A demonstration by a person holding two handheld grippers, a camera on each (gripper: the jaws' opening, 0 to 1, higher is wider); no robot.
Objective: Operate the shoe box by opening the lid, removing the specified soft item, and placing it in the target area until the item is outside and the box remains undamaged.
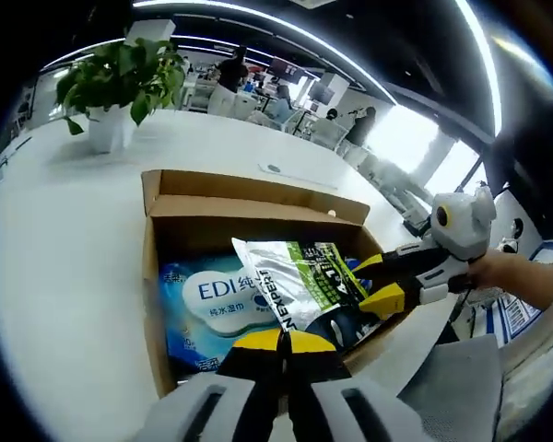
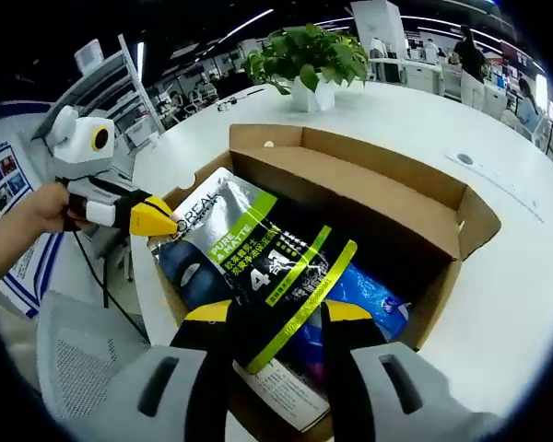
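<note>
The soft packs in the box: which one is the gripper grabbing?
The silver-and-black pouch with green stripes, pinched by the right gripper. The blue wet-wipes pack lies flat underneath, untouched.

We see a brown cardboard box (image 2: 387, 189) on a white table (image 1: 64, 239), a silver, black and lime-green pouch (image 2: 267, 267), a blue-and-white wipes pack (image 1: 217, 308), yellow-tipped black grippers (image 2: 267, 318), and a green plant (image 1: 120, 78) in a white pot.

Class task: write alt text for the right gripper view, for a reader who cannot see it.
The right gripper clamps a black and green pouch over an open cardboard shoe box on a white table. The left gripper hovers at the box's edge, and a potted plant stands behind.
</note>
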